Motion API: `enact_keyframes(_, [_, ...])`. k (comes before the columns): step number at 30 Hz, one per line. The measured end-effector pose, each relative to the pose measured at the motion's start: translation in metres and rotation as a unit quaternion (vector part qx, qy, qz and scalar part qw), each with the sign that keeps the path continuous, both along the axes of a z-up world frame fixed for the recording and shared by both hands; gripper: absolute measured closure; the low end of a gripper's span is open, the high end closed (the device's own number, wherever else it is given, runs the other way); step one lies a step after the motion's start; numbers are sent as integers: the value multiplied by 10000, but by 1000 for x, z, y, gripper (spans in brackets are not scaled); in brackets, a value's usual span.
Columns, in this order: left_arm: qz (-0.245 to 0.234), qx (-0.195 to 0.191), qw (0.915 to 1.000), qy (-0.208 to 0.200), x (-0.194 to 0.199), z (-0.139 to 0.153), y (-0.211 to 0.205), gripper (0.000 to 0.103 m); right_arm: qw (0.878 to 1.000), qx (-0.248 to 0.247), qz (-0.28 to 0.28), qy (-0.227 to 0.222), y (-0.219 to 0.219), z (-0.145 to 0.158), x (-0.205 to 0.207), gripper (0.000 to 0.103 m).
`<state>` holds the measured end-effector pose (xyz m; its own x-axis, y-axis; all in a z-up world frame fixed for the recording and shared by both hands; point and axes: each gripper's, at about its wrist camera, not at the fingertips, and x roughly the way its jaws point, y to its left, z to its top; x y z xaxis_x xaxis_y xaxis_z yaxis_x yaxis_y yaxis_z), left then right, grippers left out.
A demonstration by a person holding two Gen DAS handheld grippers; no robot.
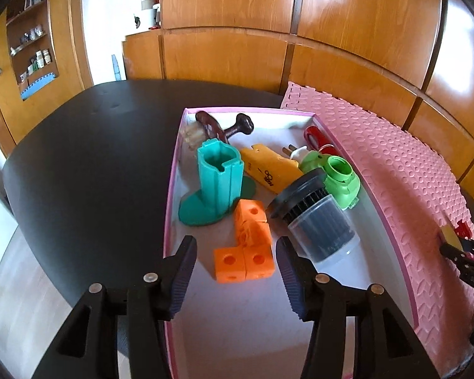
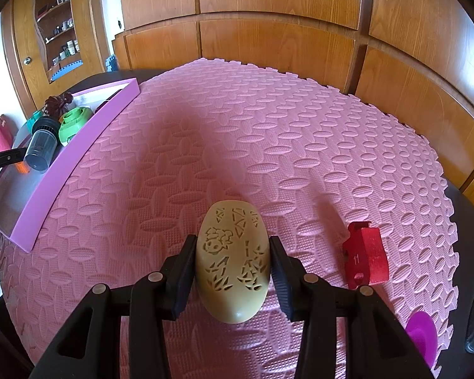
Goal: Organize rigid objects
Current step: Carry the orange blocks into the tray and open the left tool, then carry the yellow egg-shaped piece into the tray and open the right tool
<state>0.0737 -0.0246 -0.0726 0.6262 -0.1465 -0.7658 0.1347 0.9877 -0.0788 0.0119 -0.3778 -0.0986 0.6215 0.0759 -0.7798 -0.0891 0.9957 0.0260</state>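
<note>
The left claw (image 1: 235,265) hangs over the near end of the pink-rimmed box (image 1: 170,195), its pads apart and gripping nothing, with the orange linked cubes (image 1: 246,243) lying on the box floor just ahead between them. Further in sit a teal stand (image 1: 216,183), a yellow gadget (image 1: 270,170), a black-capped clear canister (image 1: 319,221), a green round piece (image 1: 341,177) and a dark wooden tool (image 1: 224,126). On the pink foam mat (image 2: 268,142) beside the box, the right claw (image 2: 232,268) is clamped on a tan oval carved piece (image 2: 232,262). A red block marked 11 (image 2: 366,257) lies just to its right, and a purple object (image 2: 422,334) peeks in near the mat's corner, all on the dark worktop (image 1: 94,158).
</note>
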Motion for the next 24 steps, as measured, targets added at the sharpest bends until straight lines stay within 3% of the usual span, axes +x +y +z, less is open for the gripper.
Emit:
enact_keyframes(13, [69,115,9989,-445,-40,27,-4,45,10000,-5,-24,1,0,0,1,59])
enact_keyframes(24, [-31,49,9987,-506,-48,31,-8,44,9997,10,-258,22,2,0,1,59])
